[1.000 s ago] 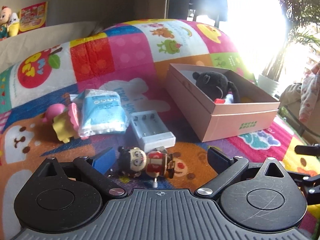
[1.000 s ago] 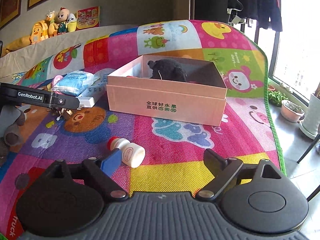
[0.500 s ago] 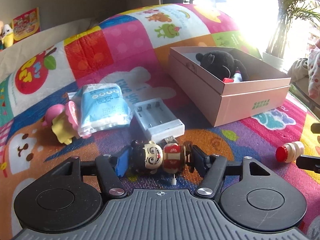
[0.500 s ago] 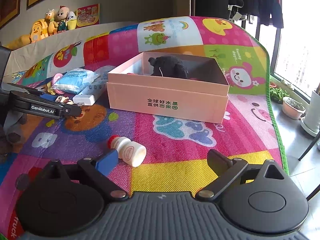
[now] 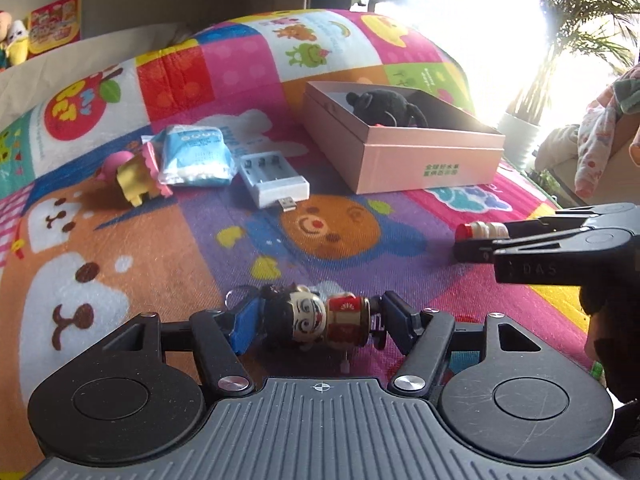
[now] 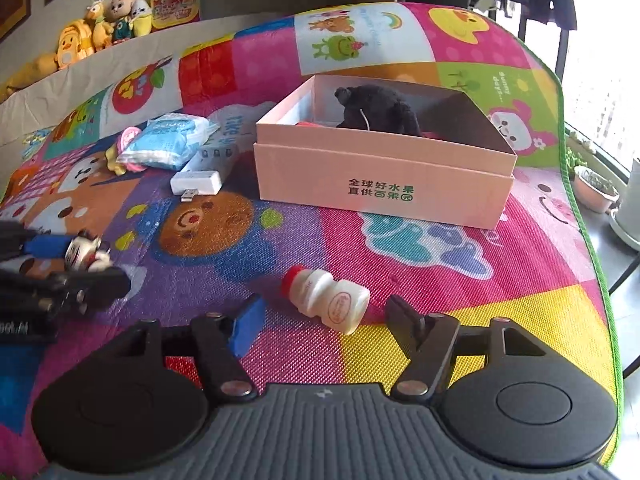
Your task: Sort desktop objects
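Your left gripper (image 5: pixel 318 320) now clamps the painted-face figurine (image 5: pixel 320 322); right gripper (image 6: pixel 324 322) just narrowed, pads clear of the white red-capped bottle (image 6: pixel 326 300). Pink cardboard box (image 6: pixel 380 172) sits beyond, path clear.

Bright patchwork cartoon play mat (image 6: pixel 420 248) spread under everything. Directly on it: open pale-pink cardboard box (image 6: pixel 384 184), white plastic battery charger (image 6: pixel 204 170), light-blue plastic packet (image 6: pixel 168 144) just beside, pink-and-yellow soft toy (image 5: pixel 134 174), small white red-capped drink bottle (image 6: pixel 326 298) lying sideways.
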`<state>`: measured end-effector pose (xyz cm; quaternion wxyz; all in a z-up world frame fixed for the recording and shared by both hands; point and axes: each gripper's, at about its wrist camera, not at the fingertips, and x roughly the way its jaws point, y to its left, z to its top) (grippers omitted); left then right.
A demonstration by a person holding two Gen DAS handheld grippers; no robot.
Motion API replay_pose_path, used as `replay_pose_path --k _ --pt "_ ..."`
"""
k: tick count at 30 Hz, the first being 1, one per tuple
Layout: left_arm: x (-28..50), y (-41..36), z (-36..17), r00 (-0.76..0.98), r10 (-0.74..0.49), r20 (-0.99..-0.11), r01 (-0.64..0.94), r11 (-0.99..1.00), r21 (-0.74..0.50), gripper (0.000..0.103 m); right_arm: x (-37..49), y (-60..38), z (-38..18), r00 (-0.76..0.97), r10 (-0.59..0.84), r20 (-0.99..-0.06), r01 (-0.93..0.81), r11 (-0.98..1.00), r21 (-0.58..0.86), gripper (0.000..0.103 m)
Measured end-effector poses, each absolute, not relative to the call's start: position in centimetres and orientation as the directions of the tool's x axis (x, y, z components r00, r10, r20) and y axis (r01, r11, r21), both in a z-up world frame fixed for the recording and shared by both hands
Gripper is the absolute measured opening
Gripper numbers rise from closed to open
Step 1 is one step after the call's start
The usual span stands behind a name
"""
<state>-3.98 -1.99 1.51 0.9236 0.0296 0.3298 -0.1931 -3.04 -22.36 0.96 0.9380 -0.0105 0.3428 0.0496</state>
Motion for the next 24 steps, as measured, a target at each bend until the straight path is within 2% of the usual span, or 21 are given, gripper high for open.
replay_pose_path --k 1,5,8,10,13,19,24 --pt "-4.1 -1.9 1.5 0.707 -0.338 -0.621 0.377 0.923 -0.074 0.072 -3.0 -22.4 1.0 0.761 0.084 -0.643 -0.097 0.995 0.014 0.047" --pt "-4.5 -2.0 1.5 0.711 -0.338 -0.616 0.389 0.920 -0.056 0.087 -3.4 -22.4 1.3 0.765 0.088 -0.638 -0.116 0.993 -0.001 0.047" --pt "-4.3 -2.6 1.2 0.713 -0.316 -0.626 0.390 0.920 -0.019 0.088 -3.9 -22.6 1.5 0.753 0.122 -0.647 -0.160 0.987 -0.001 0.047" --pt "-4.1 -2.8 0.9 0.714 -0.298 -0.633 0.383 0.924 -0.002 0.086 -4.3 -22.7 1.7 0.746 0.141 -0.651 -0.188 0.982 -0.003 0.047" --pt "-4.1 -2.9 0.9 0.721 -0.284 -0.632 0.381 0.924 0.019 0.070 -5.4 -23.0 2.2 0.739 0.176 -0.650 -0.243 0.970 -0.014 0.047" --pt "-5.1 -3.9 3.0 0.717 -0.331 -0.614 0.432 0.902 0.018 0.070 -8.1 -25.3 4.3 0.775 0.179 -0.606 -0.284 0.955 -0.081 0.047" --pt "-3.2 -6.4 8.9 0.753 -0.415 -0.511 0.498 0.866 0.031 0.070 -8.8 -28.9 9.1 0.870 0.117 -0.479 -0.183 0.978 -0.095 0.047"
